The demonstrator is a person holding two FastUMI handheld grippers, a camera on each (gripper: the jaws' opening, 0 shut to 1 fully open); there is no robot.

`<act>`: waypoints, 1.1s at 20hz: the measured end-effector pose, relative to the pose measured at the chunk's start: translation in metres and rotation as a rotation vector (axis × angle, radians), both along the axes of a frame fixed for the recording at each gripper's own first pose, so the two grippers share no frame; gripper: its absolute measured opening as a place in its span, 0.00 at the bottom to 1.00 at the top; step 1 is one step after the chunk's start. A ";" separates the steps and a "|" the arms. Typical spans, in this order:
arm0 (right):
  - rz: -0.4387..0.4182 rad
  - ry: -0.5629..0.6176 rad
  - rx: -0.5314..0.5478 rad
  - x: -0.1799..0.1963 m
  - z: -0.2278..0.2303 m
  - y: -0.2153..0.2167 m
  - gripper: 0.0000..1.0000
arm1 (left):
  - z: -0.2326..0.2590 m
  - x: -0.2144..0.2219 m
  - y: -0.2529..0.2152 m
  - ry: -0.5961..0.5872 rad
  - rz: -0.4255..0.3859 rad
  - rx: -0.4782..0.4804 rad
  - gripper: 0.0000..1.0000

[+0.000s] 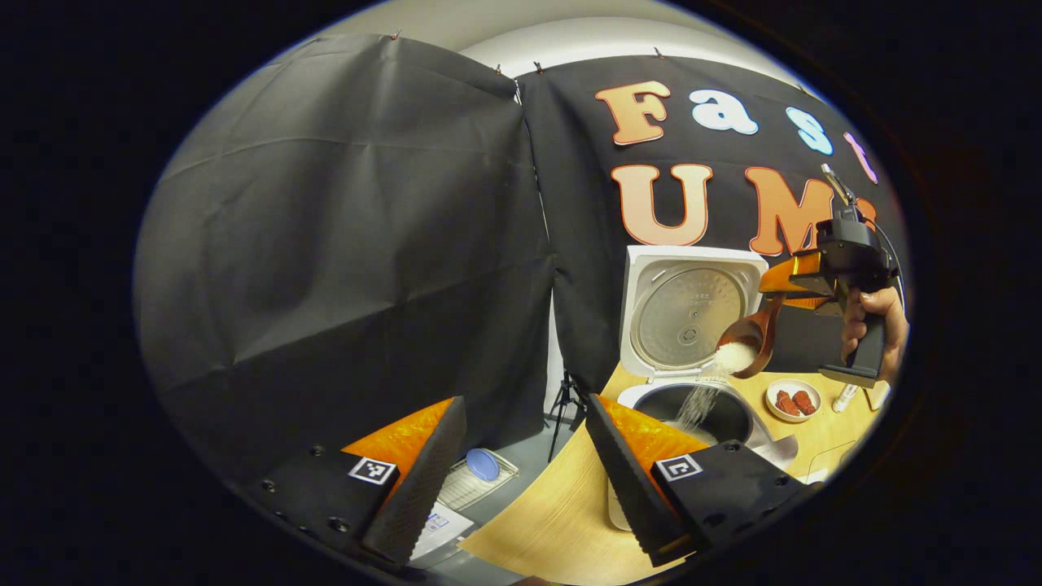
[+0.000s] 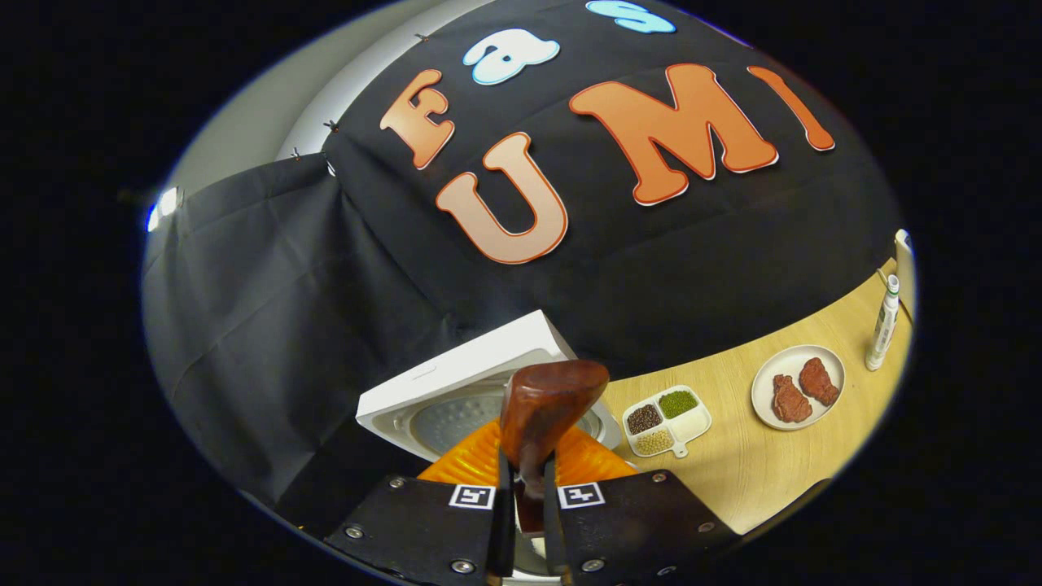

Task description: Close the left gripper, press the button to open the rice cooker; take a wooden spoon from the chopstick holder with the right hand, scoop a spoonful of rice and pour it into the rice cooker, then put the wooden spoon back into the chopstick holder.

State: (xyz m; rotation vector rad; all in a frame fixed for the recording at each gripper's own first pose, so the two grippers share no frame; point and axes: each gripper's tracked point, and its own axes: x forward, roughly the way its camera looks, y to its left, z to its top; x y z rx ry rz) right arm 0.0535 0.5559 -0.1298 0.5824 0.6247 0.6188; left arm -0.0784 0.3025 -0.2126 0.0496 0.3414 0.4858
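Note:
The white rice cooker (image 1: 651,399) stands on the wooden table with its lid (image 1: 688,309) raised. Over its dark inner pot, a brown wooden spoon (image 1: 753,334) is tipped and white rice streams down from it into the pot. A hand holds my right gripper (image 1: 785,291) above the cooker, shut on the spoon's handle. In the right gripper view, my right gripper (image 2: 521,505) clamps the wooden spoon (image 2: 549,403), whose bowl back faces the camera, with the cooker lid (image 2: 456,374) below. My left gripper (image 1: 513,488) is open at the table's near left edge, holding nothing.
A white plate with two red meat pieces (image 2: 798,387) and a divided dish of beans (image 2: 666,419) sit on the table (image 2: 757,472) right of the cooker. A white tube (image 2: 883,321) stands further right. A tripod (image 1: 564,403) and a wire rack (image 1: 476,480) are on the floor.

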 end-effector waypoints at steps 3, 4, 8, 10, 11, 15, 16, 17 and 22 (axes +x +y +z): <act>0.010 -0.043 -0.008 0.002 0.011 0.000 0.14 | -0.001 -0.001 -0.002 0.003 0.004 -0.001 0.96; 0.011 -0.052 -0.009 0.003 0.013 0.000 0.14 | -0.001 -0.001 -0.002 0.004 0.005 -0.001 0.96; 0.032 -0.107 -0.018 0.004 0.023 0.004 0.14 | -0.001 0.001 -0.004 0.007 0.003 -0.002 0.96; 0.040 -0.131 -0.028 0.004 0.029 0.004 0.14 | -0.001 -0.001 -0.005 0.009 0.003 -0.003 0.96; 0.043 -0.144 -0.031 0.003 0.031 0.005 0.14 | -0.002 -0.001 -0.005 0.009 0.004 -0.004 0.96; 0.061 -0.200 -0.055 0.003 0.041 0.006 0.14 | -0.002 0.000 -0.005 0.014 0.005 -0.005 0.96; 0.068 -0.221 -0.066 0.003 0.044 0.006 0.14 | -0.005 -0.001 -0.005 0.015 0.004 -0.005 0.96; 0.075 -0.242 -0.070 0.003 0.049 0.007 0.14 | -0.005 -0.002 -0.004 0.016 0.005 -0.006 0.96; 0.101 -0.302 -0.094 0.002 0.057 0.012 0.14 | -0.005 -0.002 -0.005 0.017 0.006 -0.008 1.00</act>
